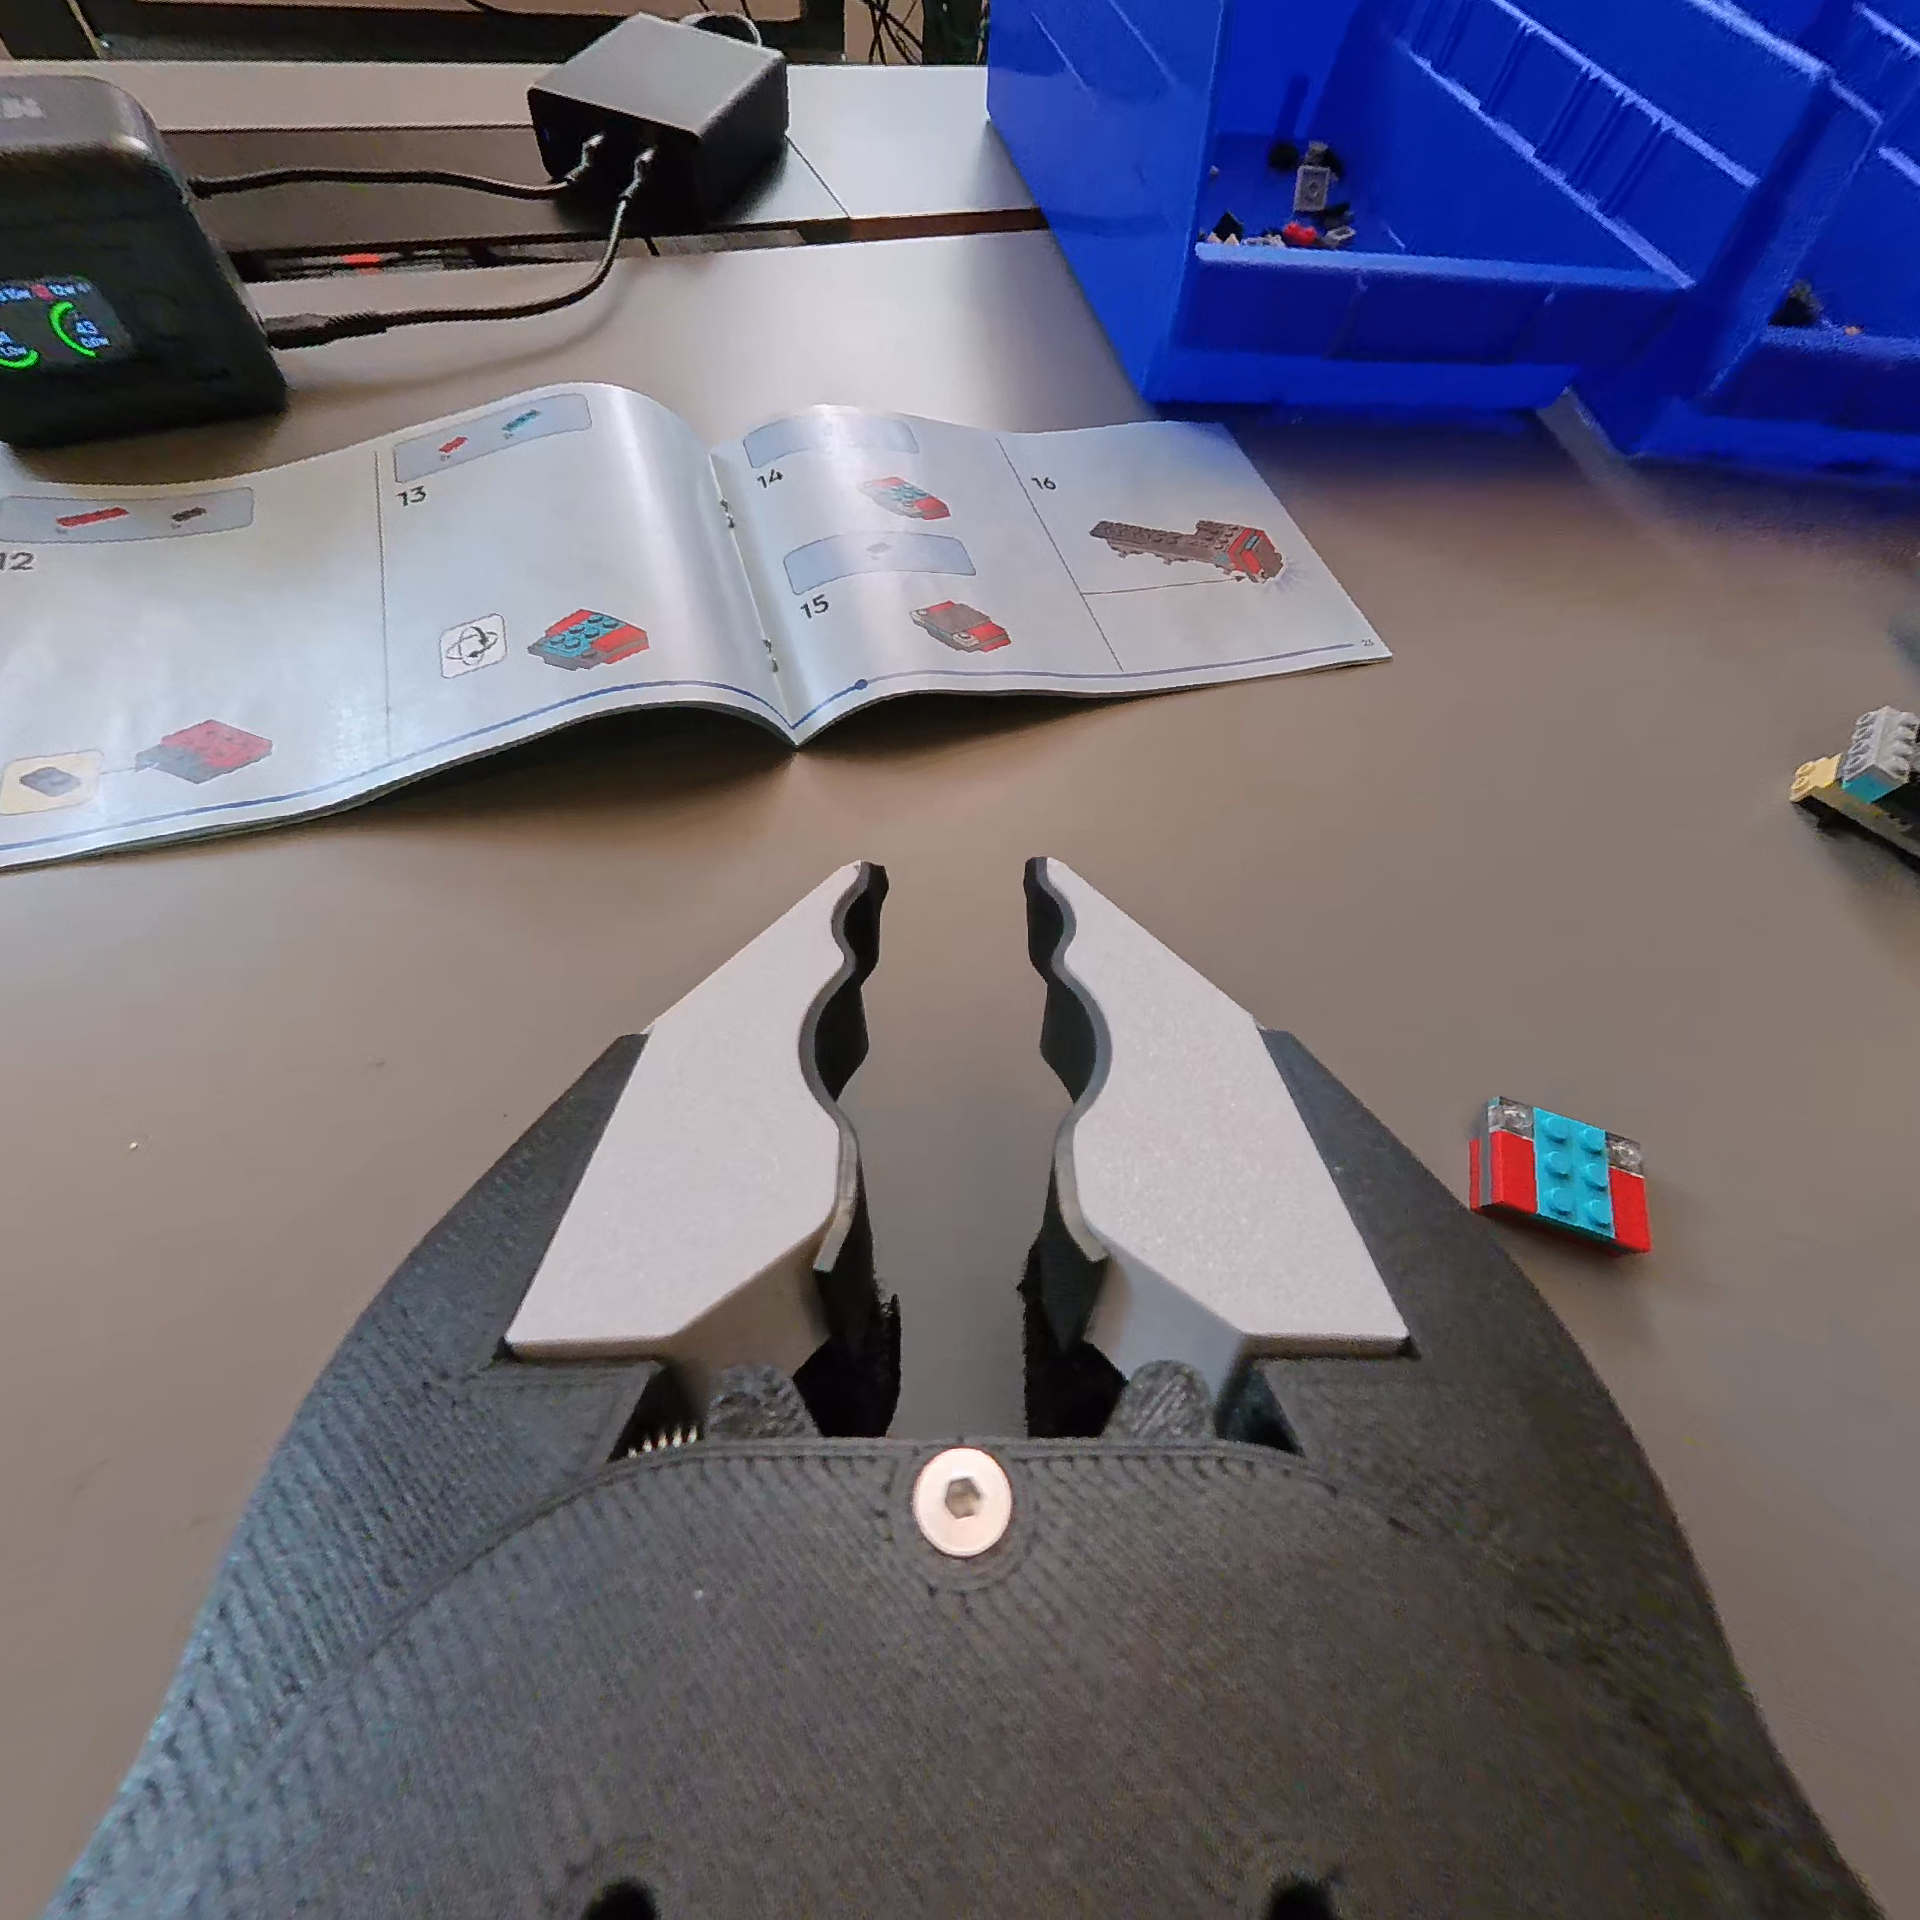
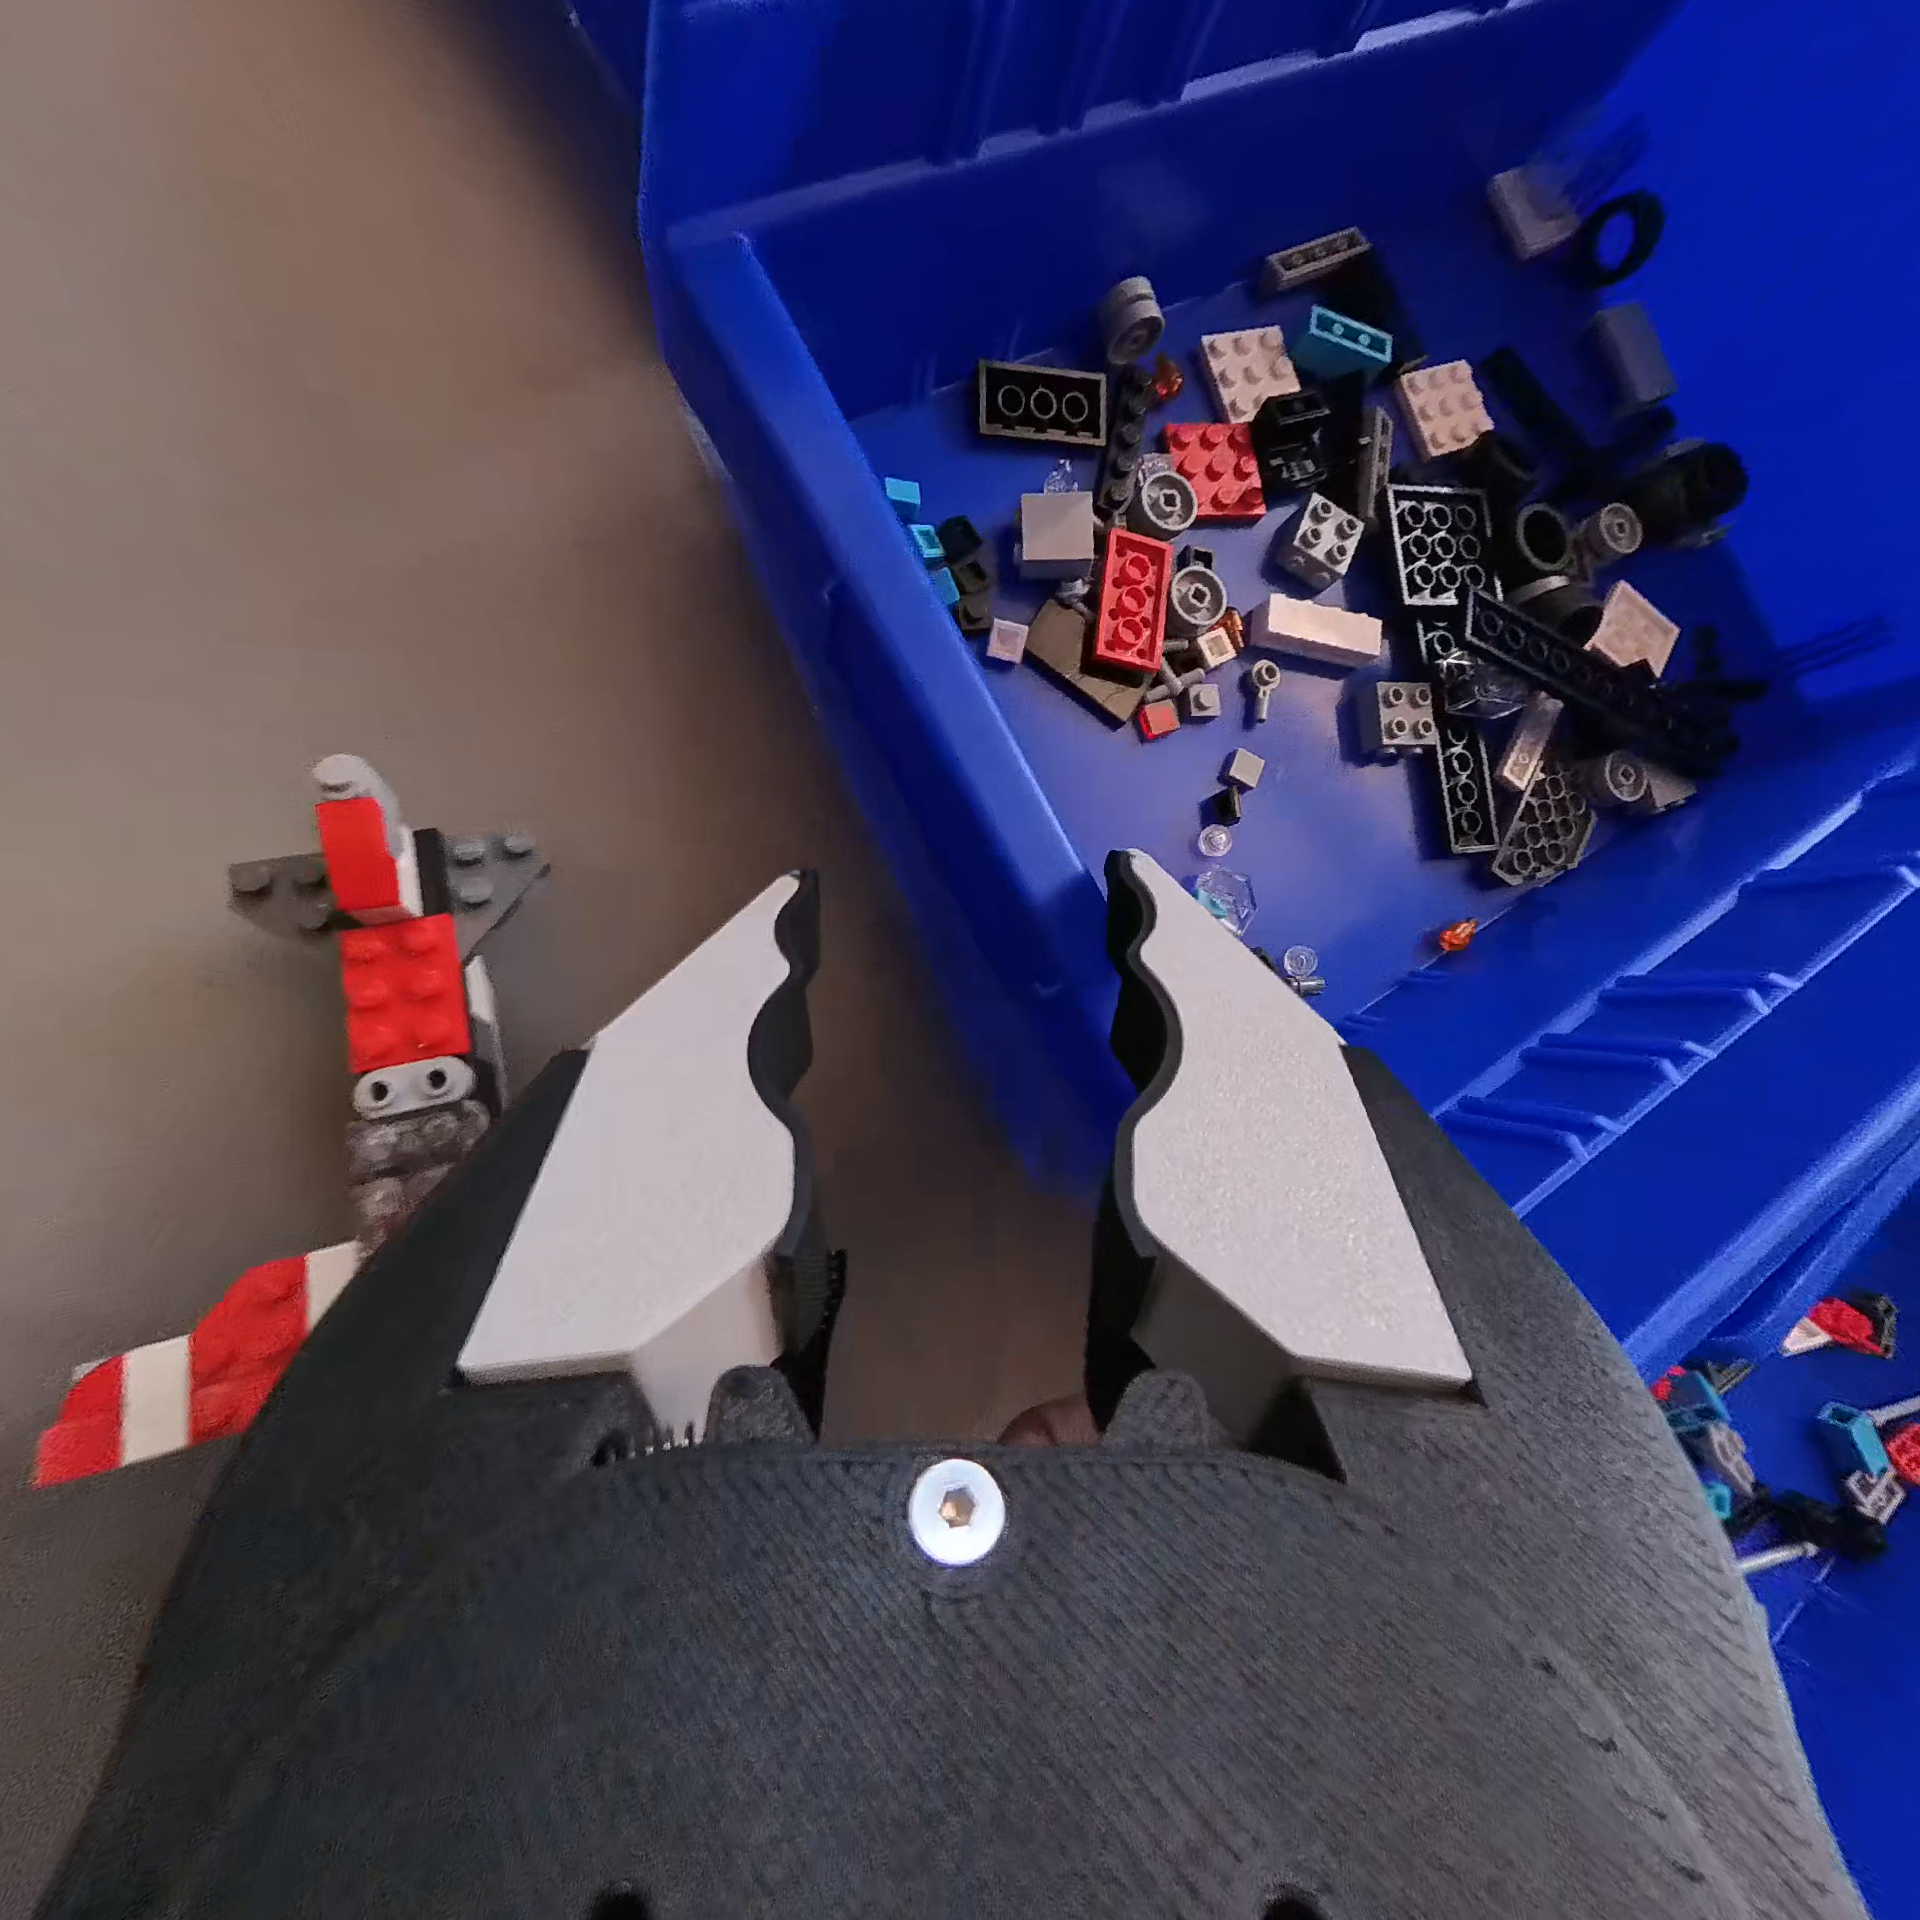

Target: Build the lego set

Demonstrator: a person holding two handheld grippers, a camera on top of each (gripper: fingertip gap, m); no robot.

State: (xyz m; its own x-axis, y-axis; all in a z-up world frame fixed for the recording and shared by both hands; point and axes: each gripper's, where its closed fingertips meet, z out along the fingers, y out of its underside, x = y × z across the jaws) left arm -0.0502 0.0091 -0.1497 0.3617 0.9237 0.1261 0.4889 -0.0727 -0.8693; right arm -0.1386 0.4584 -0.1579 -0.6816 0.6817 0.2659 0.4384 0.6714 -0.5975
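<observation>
My left gripper point(image 1: 956, 878) is open and empty, low over the brown table, pointing at the open instruction booklet point(image 1: 665, 592). A small red, teal and clear brick assembly point(image 1: 1562, 1174) lies on the table to its right. My right gripper point(image 2: 961, 888) is open and empty, its tips above the near wall of a blue bin point(image 2: 883, 582). The bin holds several loose bricks, among them a red two-by-four point(image 2: 1130, 597) and a red plate point(image 2: 1216, 470). A partly built red, white and grey plane model point(image 2: 400, 977) lies on the table left of the right gripper, half hidden by it.
A second blue bin point(image 2: 1849, 1444) with more loose pieces sits at the lower right. A black device with a lit screen point(image 1: 104, 281) and a black adapter with cables point(image 1: 665, 104) stand behind the booklet. Another small assembly point(image 1: 1870, 774) lies at the right edge. My right fingertips sit around 45 cm from my left ones. My right gripper's tips are some 20 cm from the small assembly point(image 1: 1870, 774).
</observation>
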